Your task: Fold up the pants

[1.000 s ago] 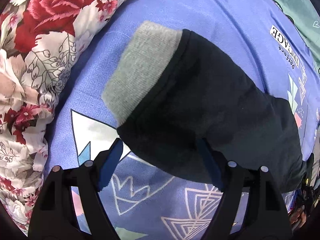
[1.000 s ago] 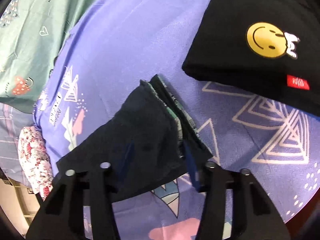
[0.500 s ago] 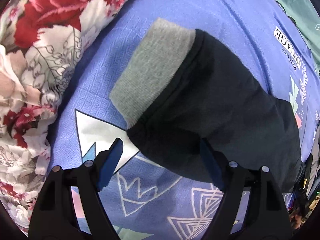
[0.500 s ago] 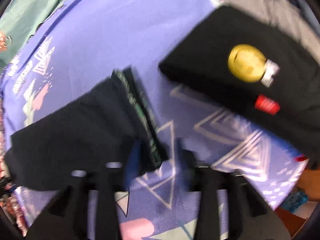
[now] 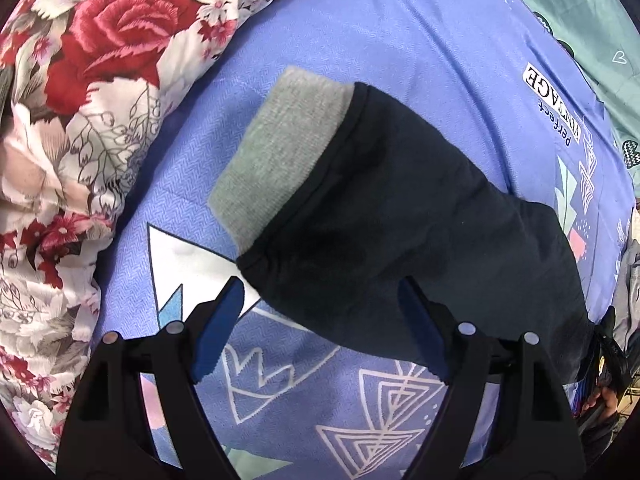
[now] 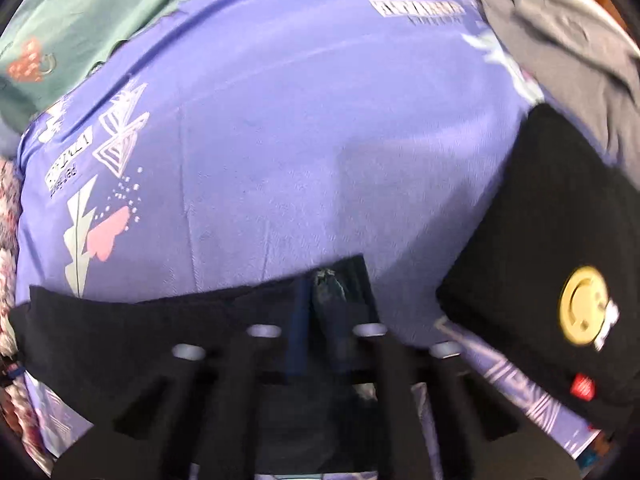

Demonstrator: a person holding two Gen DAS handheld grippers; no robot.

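Now the right gripper is pinching the waist end of the pants, jaws just closed; the left gripper is hanging open over the grey cuff on the bedsheet. Next, probably, gripping the cuff.

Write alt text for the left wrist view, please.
Dark pants with a grey cuff lie on a purple patterned sheet. The left gripper hangs open over their near edge, and a floral quilt lies at the left.

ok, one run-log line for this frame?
left gripper: open over pants cuff end | right gripper: shut on pants waistband | fold: pending
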